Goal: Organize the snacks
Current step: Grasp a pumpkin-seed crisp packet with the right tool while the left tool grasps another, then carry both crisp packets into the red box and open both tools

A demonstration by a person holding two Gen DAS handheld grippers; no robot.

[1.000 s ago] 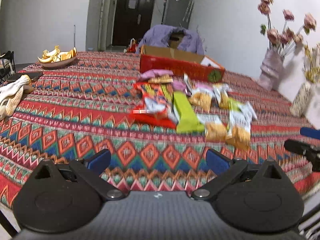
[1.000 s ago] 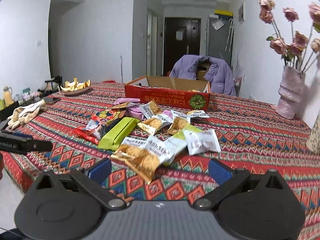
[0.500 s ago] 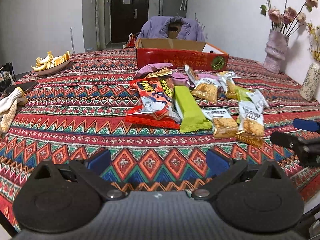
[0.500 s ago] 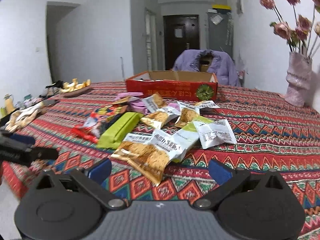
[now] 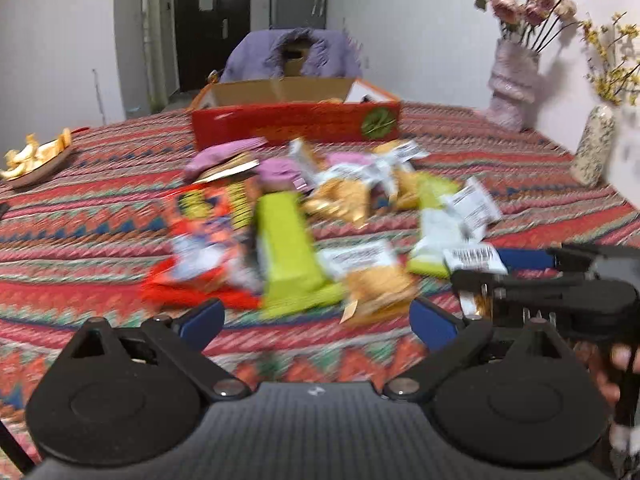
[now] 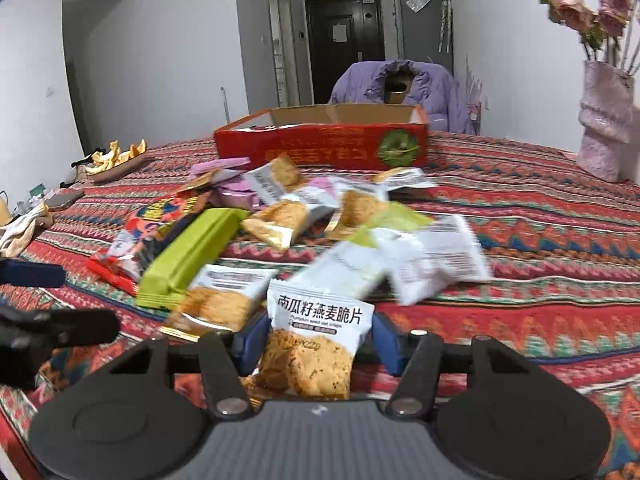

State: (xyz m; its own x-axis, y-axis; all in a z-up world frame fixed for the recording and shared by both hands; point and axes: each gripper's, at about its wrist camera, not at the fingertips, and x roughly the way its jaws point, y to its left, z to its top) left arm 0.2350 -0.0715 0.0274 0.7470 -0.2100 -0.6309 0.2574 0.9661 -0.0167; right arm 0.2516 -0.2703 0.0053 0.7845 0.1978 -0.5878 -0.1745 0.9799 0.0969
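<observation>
The right gripper point(image 6: 316, 344) is closing its jaws around a crisp packet point(image 6: 318, 336) at the near edge of the snack pile, likely bound for the red box point(image 6: 324, 140) behind. The left gripper point(image 5: 316, 316) waits with jaws spread and nothing between them

white walls point(image 6: 172, 60) enclose the room, and a dark door point(image 6: 345, 46) stands at the far end beside a tall grey cabinet point(image 6: 424, 28). a chair draped with a purple jacket point(image 6: 400, 84) sits behind the table, which is covered by a red patterned cloth point(image 6: 540, 216). a pale pink vase point(image 6: 604, 120) of dried roses stands by the right wall. the light looks even, perhaps from overhead.
</observation>
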